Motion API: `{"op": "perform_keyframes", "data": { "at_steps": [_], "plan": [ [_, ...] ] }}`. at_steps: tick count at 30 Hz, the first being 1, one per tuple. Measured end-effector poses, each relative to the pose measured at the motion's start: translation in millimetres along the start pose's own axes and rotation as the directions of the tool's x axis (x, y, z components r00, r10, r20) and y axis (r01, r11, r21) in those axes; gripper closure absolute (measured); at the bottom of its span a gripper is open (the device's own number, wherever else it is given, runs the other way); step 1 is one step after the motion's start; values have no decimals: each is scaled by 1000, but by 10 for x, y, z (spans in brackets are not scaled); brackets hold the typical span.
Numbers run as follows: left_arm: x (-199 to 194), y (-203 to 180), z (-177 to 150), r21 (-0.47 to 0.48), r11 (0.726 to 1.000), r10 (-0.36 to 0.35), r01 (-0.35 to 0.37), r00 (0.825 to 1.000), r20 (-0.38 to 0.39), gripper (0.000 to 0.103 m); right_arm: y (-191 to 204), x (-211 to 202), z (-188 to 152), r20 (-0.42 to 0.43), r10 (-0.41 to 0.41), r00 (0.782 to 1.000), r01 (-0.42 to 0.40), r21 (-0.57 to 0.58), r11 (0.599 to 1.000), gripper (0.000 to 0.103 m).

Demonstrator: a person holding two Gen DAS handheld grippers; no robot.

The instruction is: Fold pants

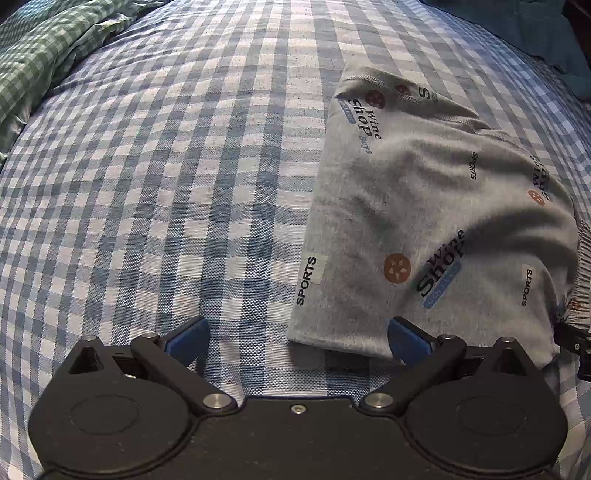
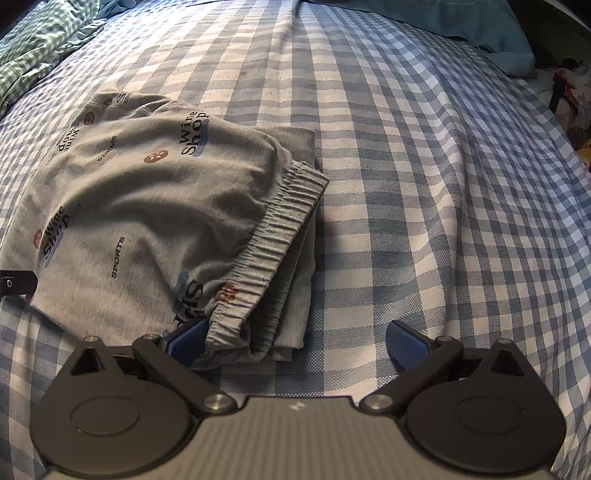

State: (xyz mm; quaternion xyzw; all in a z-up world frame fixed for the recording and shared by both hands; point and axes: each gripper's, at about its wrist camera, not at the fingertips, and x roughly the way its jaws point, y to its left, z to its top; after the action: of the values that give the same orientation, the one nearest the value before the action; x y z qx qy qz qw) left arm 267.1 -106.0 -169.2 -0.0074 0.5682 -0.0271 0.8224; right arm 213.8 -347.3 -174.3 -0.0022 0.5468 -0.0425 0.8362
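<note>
Grey printed pants (image 1: pixel 424 206) lie folded into a compact bundle on the blue checked bedsheet (image 1: pixel 166 184). Their ribbed elastic waistband (image 2: pixel 284 218) faces right in the right wrist view, over lower folded layers. My left gripper (image 1: pixel 297 338) is open at the bundle's near left corner, its right fingertip (image 1: pixel 406 338) over the cloth edge and nothing gripped. My right gripper (image 2: pixel 295 339) is open too, its left fingertip (image 2: pixel 188 339) against the near end of the waistband. The pants (image 2: pixel 147 206) rest loose on the bed.
A green checked blanket (image 1: pixel 40 55) is bunched at the far left. Teal fabric (image 2: pixel 461 26) lies at the far right of the bed. A plastic bag (image 2: pixel 572 96) sits beyond the right edge. Open sheet (image 2: pixel 443 184) stretches right of the pants.
</note>
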Motion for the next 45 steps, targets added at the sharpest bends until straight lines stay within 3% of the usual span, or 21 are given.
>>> {"op": "perform_keyframes", "data": {
  "at_steps": [14, 22, 28, 37, 45],
  "plan": [
    [16, -1, 8, -1, 1000, 0, 0, 1000, -3, 0, -60, 58, 43, -15, 21, 1000, -21, 19, 1000, 0],
    [11, 4, 227, 0, 1000, -1, 1, 993, -122, 1, -97, 54, 202, -101, 47, 994, -46, 16, 999, 0],
    [-75, -5, 403, 40, 999, 32, -28, 993, -112, 1, -200, -46, 371, -72, 80, 994, -81, -4, 997, 0],
    [-60, -8, 734, 34, 999, 7, -4, 997, -79, 1, -445, 103, 768, 23, 225, 974, -226, 29, 974, 0],
    [90, -115, 999, 47, 999, -24, 26, 999, -37, 1, -524, 517, 1136, -11, 321, 947, -320, 61, 945, 0]
  ]
}}
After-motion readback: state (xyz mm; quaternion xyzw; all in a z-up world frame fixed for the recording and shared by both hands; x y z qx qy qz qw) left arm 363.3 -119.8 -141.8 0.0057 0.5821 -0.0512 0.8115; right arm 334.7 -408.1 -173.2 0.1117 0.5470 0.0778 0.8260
